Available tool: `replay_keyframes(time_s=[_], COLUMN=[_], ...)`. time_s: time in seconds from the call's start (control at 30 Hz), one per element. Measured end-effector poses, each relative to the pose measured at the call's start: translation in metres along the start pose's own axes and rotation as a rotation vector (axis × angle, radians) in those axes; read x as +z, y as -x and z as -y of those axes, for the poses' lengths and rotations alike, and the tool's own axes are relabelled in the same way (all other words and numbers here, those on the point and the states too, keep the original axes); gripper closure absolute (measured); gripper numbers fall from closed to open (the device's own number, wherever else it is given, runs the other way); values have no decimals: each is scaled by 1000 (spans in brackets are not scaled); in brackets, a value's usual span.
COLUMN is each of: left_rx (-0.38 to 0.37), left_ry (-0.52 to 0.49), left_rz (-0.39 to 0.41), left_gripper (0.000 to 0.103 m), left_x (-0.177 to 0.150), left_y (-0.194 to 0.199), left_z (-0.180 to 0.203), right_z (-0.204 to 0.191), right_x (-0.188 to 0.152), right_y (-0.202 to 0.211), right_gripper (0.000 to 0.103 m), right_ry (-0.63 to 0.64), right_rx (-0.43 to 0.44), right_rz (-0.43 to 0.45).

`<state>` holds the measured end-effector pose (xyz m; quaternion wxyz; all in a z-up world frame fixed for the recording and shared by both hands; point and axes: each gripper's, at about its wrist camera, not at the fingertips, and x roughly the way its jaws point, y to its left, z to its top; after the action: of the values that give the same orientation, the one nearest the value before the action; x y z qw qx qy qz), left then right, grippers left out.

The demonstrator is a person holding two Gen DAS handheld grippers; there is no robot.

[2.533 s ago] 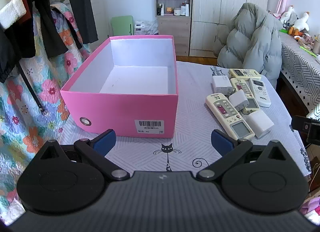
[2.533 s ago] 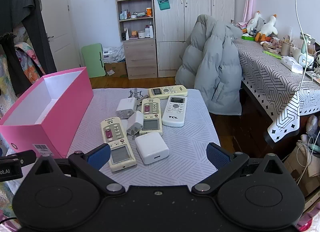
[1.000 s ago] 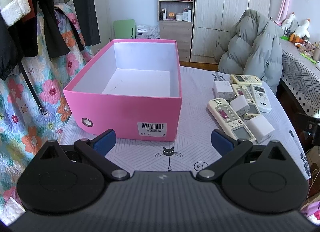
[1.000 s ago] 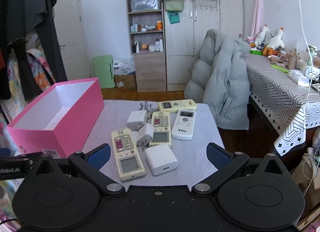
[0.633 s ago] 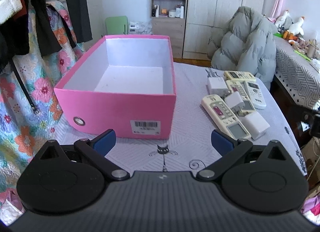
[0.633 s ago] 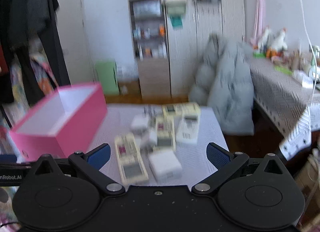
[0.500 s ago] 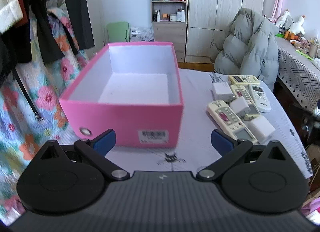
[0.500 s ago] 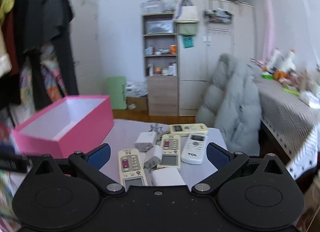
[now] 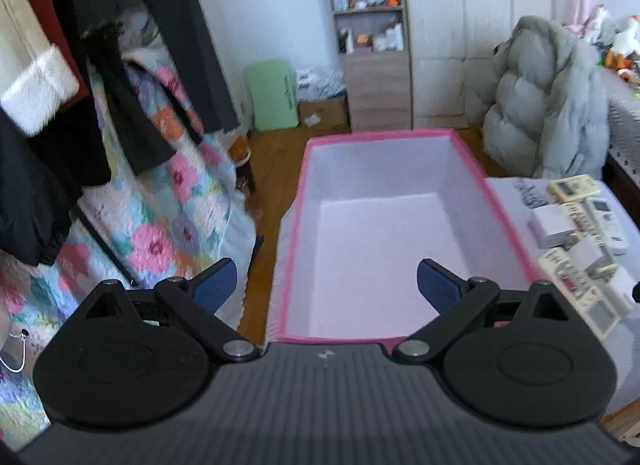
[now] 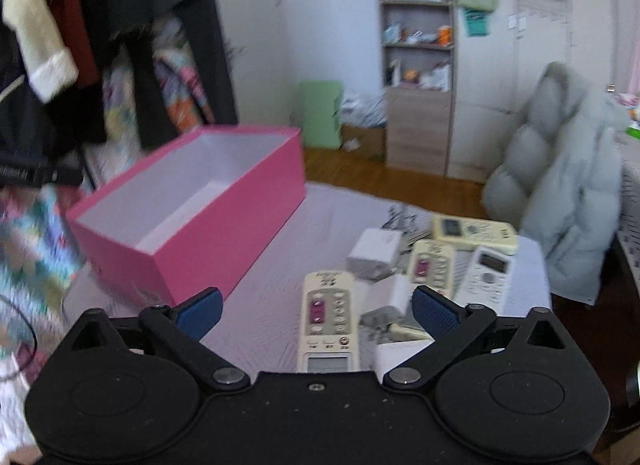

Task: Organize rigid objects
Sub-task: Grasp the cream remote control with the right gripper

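An empty pink box (image 9: 504, 201) with a white inside stands on the table; it also shows in the right wrist view (image 10: 224, 233). My left gripper (image 9: 326, 279) is open and empty above the box's near end. My right gripper (image 10: 316, 311) is open and empty, just above a cream remote (image 10: 328, 305). To the right lie more remotes (image 10: 474, 231) (image 10: 486, 273) (image 10: 434, 263) and white chargers (image 10: 374, 249) (image 10: 390, 293). In the left wrist view the remotes (image 9: 576, 285) and chargers (image 9: 552, 223) sit right of the box.
Clothes hang at the left (image 9: 80, 85) over a floral quilt (image 9: 160, 225). A grey puffer jacket (image 10: 568, 185) hangs on a chair behind the table. A shelf and wardrobe (image 10: 420, 65) stand at the back wall. The table's cloth (image 10: 320, 217) shows between box and remotes.
Both grippers moved forward and left. The left now looks down into the box from above its near end. The right came closer to the remotes. Both stayed open.
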<state>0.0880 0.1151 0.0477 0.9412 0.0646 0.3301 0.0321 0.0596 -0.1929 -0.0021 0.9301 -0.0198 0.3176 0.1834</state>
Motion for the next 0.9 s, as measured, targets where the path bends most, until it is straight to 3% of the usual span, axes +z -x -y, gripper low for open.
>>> replay_keyframes(time_s=[0.13, 0.2, 0.37, 0.43, 0.5, 0.67, 0.9], left_rx=[0, -18, -9, 7, 5, -8, -10], left_ry=[48, 56, 27, 17, 22, 39, 31], left_rz=[-53, -84, -133, -146, -153, -163, -116], left_gripper=[23, 29, 49, 70, 84, 90, 97], left_x=[1, 0, 0, 0, 0, -4, -10], left_y=[-31, -47, -82, -95, -103, -120, -127], left_z=[-21, -27, -27, -29, -31, -33, -24], right_z=[-4, -5, -5, -6, -7, -7, -8], right_x=[0, -1, -4, -4, -5, -5, -1], right_y=[-33, -47, -72, -79, -85, -97, -116], right_gripper=[18, 30, 35, 35, 37, 45, 45], right_ry=[24, 43, 96, 112, 118, 144, 172], right_rx=[6, 3, -12, -18, -18, -30, -49], right_rz=[-100, -144, -227, -247, -266, -287, -305])
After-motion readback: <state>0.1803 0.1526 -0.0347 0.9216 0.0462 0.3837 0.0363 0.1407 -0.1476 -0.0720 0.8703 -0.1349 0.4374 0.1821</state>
